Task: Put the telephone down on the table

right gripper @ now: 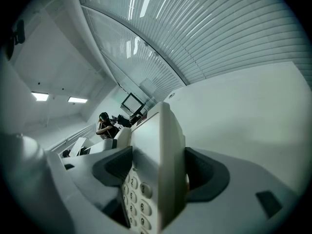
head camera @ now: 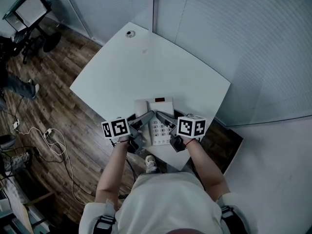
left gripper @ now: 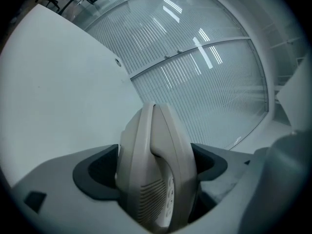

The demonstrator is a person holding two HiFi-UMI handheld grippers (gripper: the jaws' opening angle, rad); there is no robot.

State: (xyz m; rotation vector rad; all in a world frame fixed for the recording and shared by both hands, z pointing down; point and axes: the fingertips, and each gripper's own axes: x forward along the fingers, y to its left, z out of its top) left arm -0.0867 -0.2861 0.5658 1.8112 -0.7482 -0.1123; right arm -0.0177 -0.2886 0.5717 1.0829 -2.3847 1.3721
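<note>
Two-sided pinch on the telephone, lower centre
The left gripper and right gripper clamp its sides; keys read 2, 5, 8, 6, 9.

White table, small round object at corner

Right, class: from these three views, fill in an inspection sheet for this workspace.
Surface: white table, seen corner-on.
Job's things: telephone held over the table's near edge; cannot tell whether it rests on the table.
Clutter: small round thing at the table's far corner.
Grippers: left gripper shut on the telephone's handset side; right gripper shut on its keypad side.
Cables: white cables on the wooden floor, left.
Surroundings: ribbed walls; screen on a stand, far left.
</note>
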